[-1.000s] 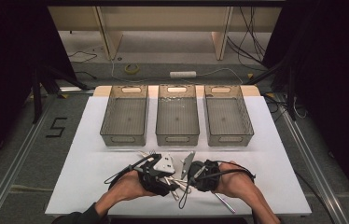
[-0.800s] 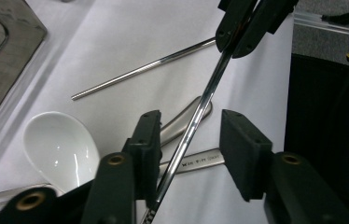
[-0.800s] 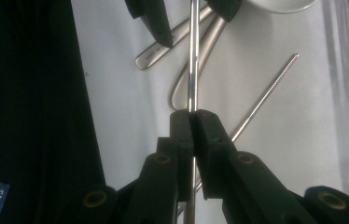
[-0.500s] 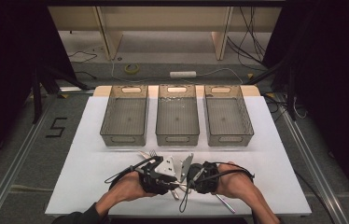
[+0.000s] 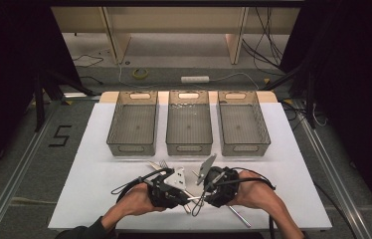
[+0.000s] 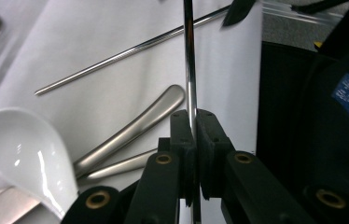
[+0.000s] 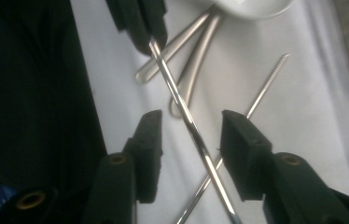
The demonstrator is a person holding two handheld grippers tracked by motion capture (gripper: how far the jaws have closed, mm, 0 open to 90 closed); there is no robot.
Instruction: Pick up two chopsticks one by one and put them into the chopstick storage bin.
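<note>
- Metal chopstick (image 6: 190, 70): thin polished rod, held above the white table (image 5: 99, 174) near its front edge, between the two hands; it runs from one gripper to the other.
- Left gripper (image 6: 195, 122): jaws have just closed and are clamped on the chopstick close to their tips. Little pad on a slick round rod, so it could pivot or slide out, likely if the hand tilts.
- Right gripper (image 7: 189, 122): jaws have just been opening and stand apart, the chopstick passing between them, pads clear of it. Pulling away crooked could catch the rod and lever it from the left grip.
- Below, on the table: second chopstick (image 7: 266, 84), two metal handles (image 6: 130, 130), white ceramic spoon (image 6: 18, 149). A dropped rod would land among them and could roll.
- Three mesh bins (image 5: 189, 122) stand farther back; a loosely held rod may swing and clip a rim on the way.
</note>
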